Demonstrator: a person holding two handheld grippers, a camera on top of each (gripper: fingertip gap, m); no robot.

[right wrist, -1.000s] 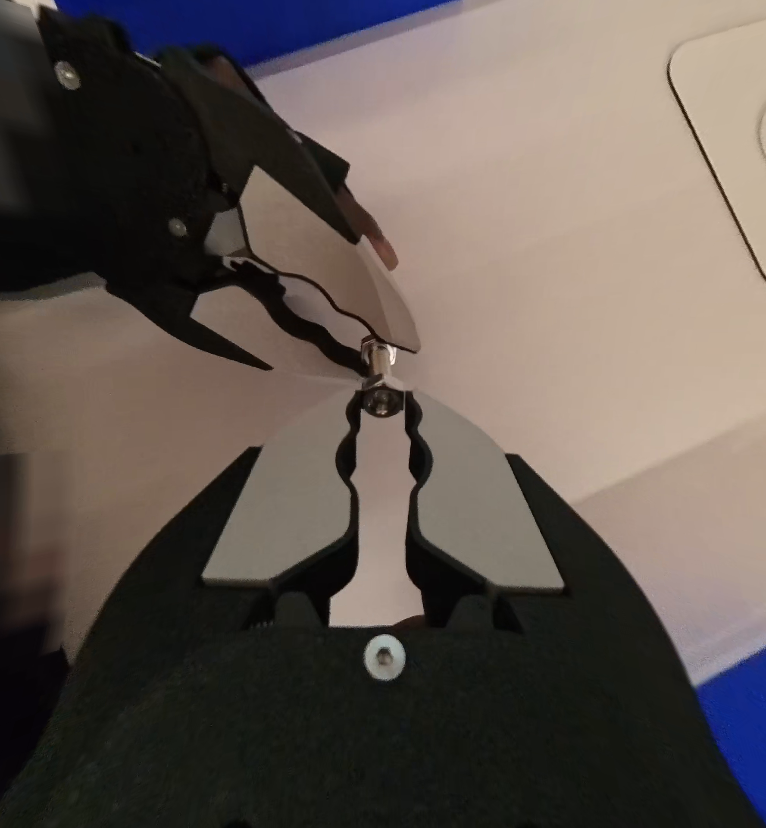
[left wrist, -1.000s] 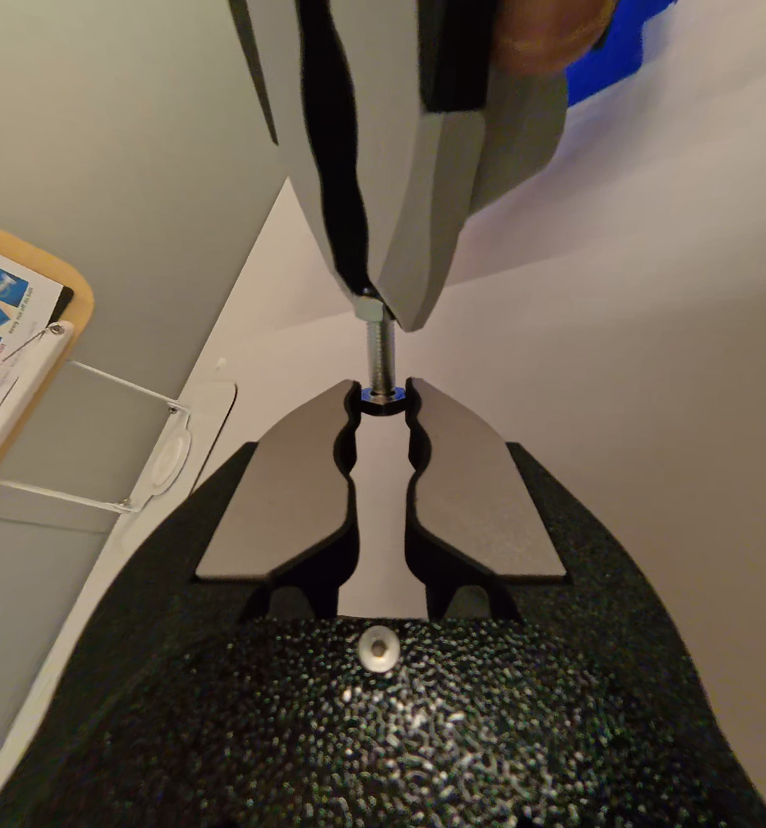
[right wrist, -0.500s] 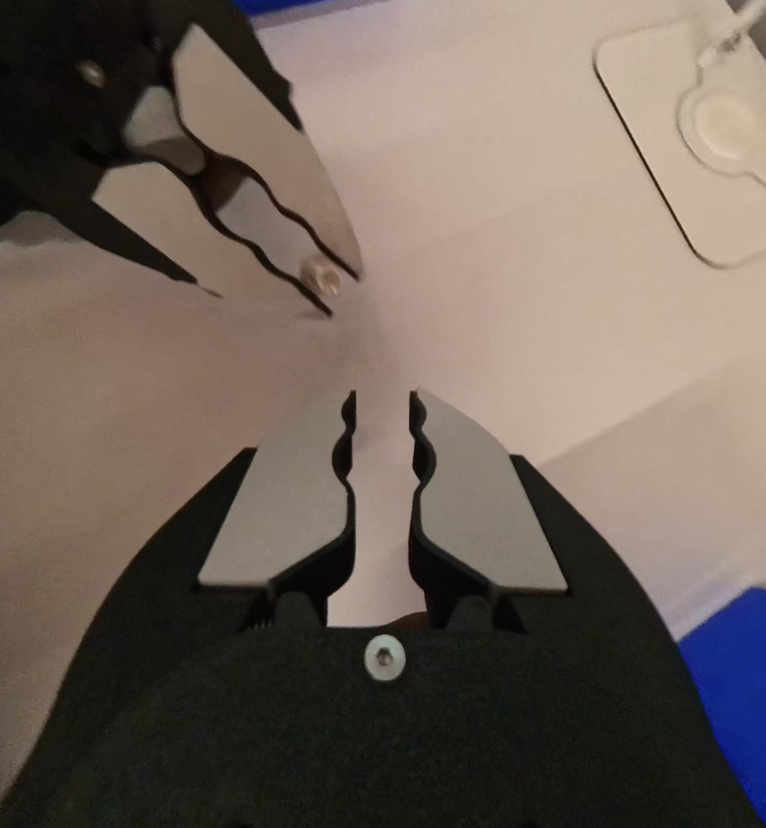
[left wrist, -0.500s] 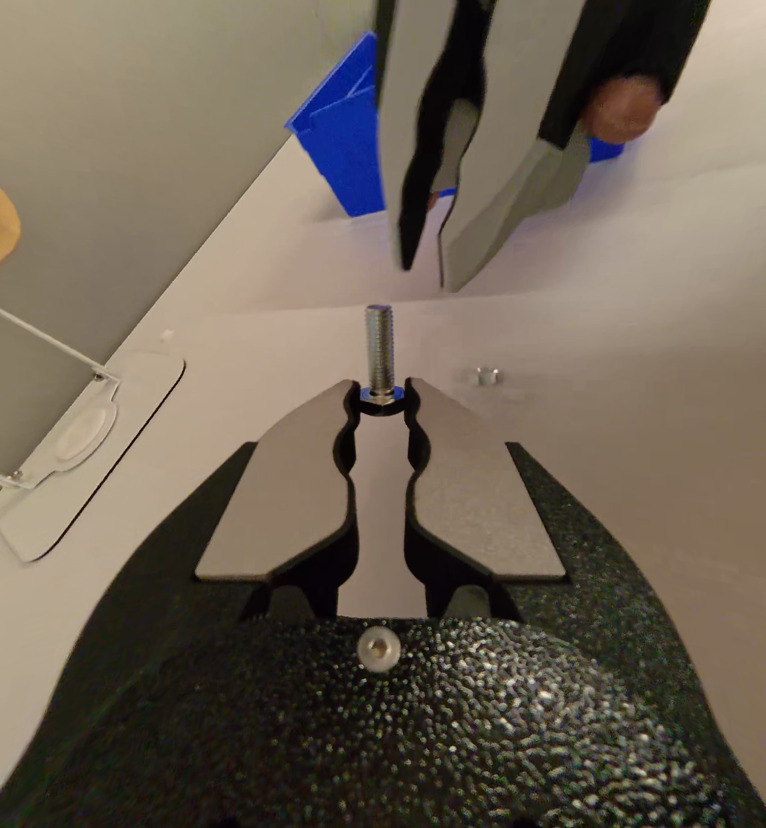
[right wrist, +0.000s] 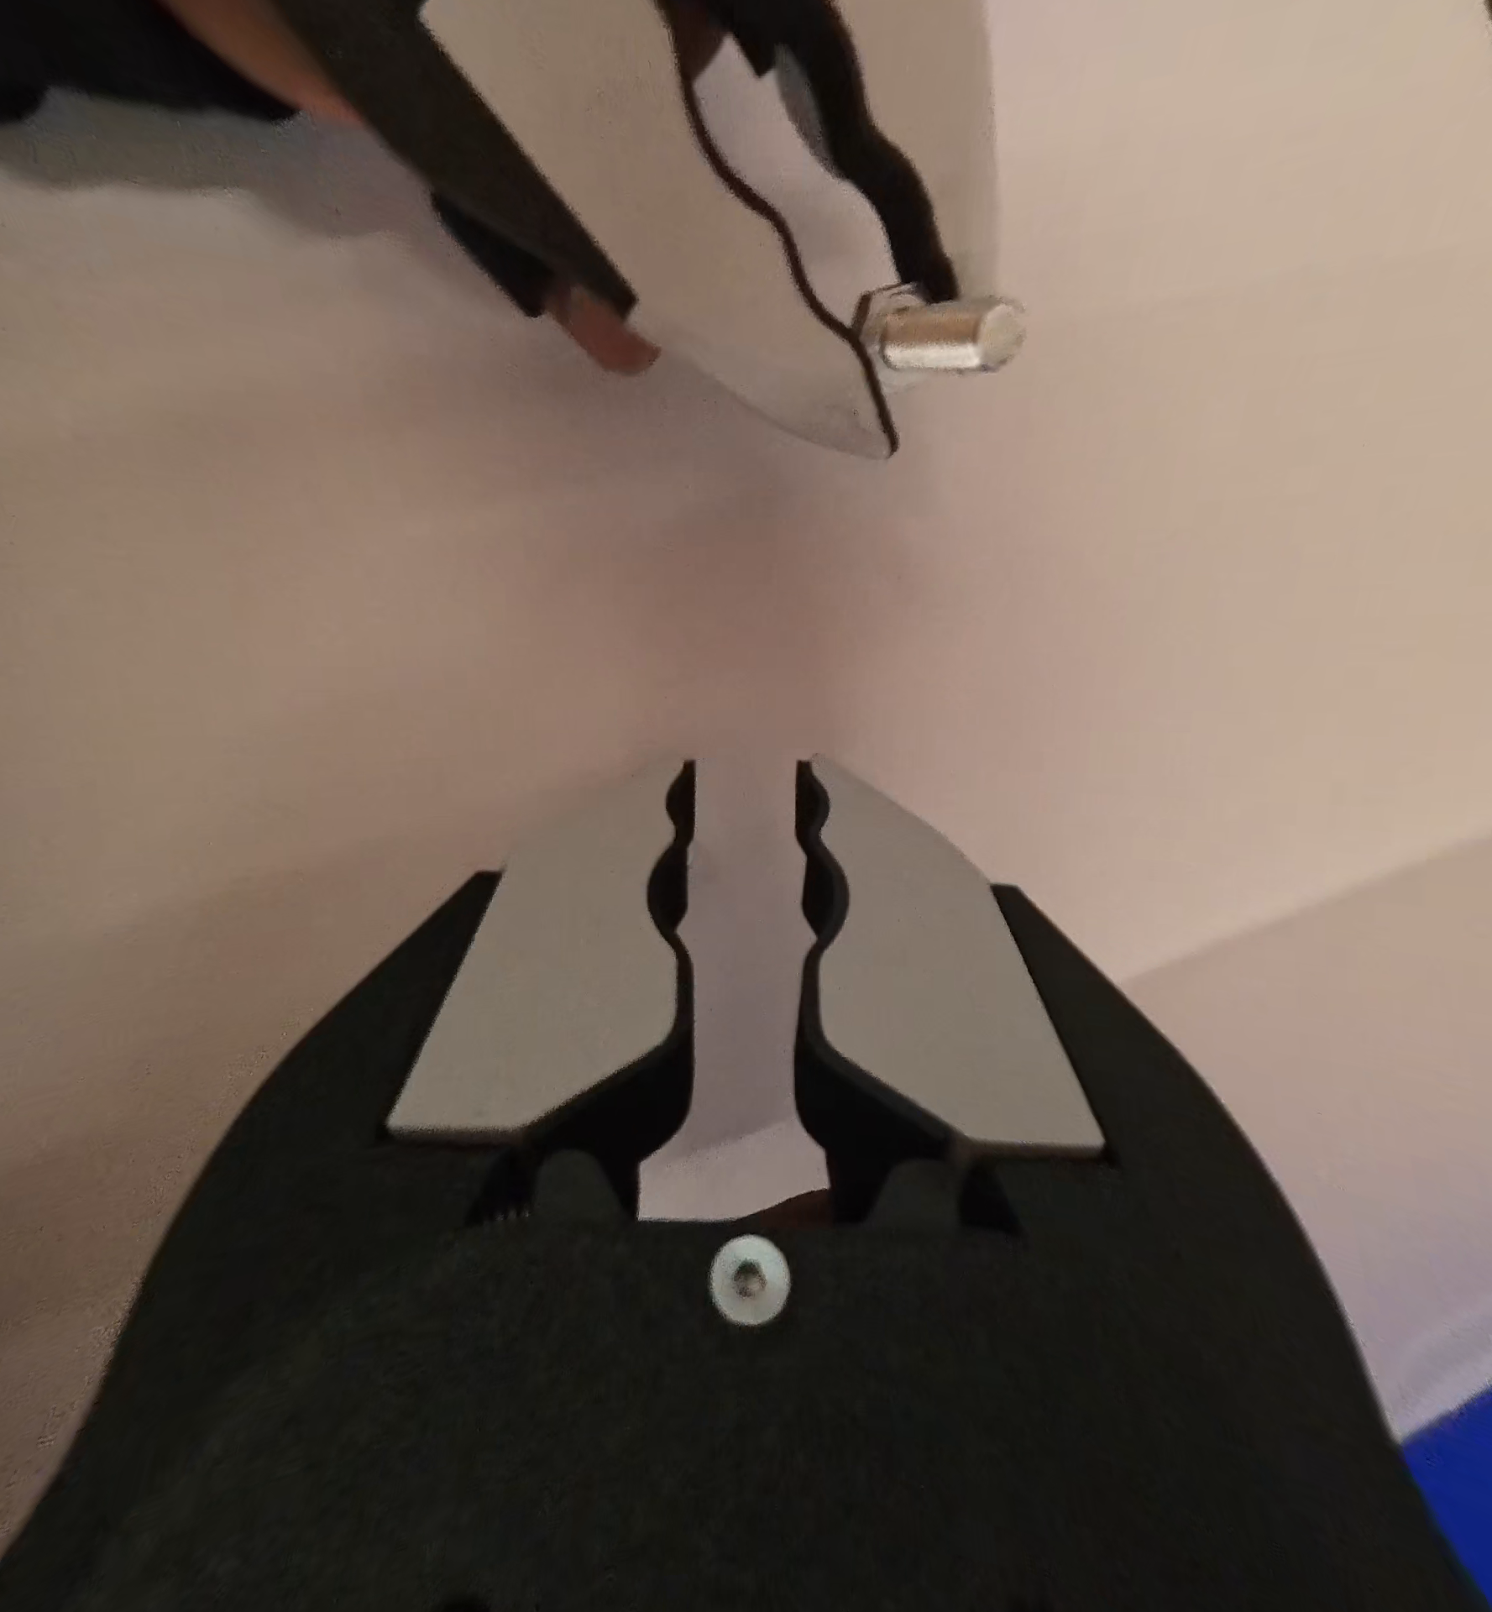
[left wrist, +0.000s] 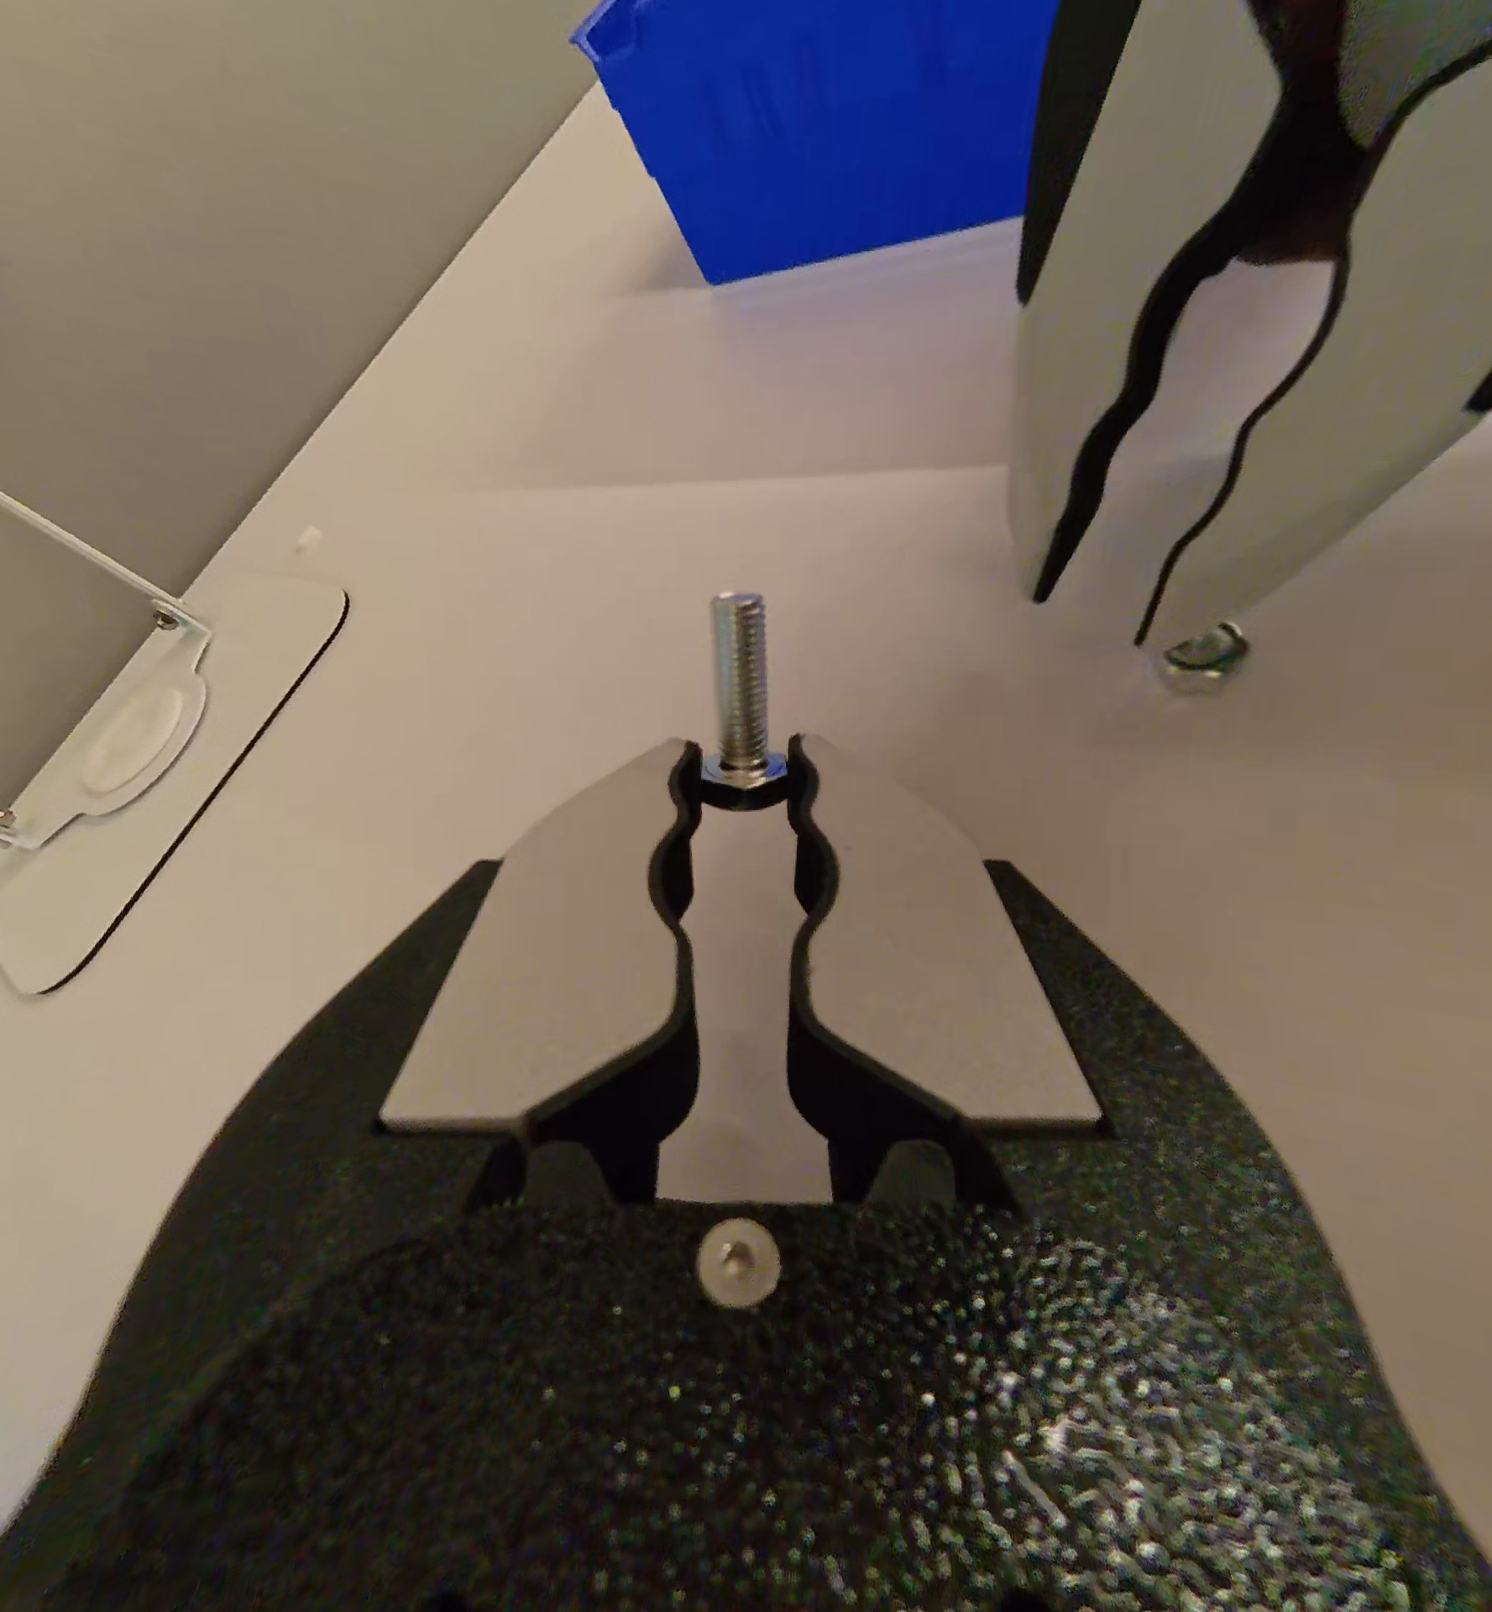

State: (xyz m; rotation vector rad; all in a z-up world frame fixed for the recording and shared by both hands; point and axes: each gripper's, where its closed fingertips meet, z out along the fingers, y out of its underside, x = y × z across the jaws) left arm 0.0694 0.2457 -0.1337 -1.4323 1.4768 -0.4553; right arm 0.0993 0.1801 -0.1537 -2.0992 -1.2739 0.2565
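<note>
Left gripper [left wrist: 744,761] pinches the bolt [left wrist: 738,676] by its head (shank upright). Right gripper [right wrist: 744,772] stands spread and bare; nut [left wrist: 1202,656] lies on the table [left wrist: 1030,872]. Slack pinch risks bolt tilt.

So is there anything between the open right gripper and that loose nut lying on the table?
Nothing visible. In the left wrist view the right gripper hangs with its tips just above the nut on the white table, only bare surface around it. The bolt in the left gripper stands well aside.

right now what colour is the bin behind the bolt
Blue bin, clearest in the left wrist view, beyond the silver bolt.
</note>
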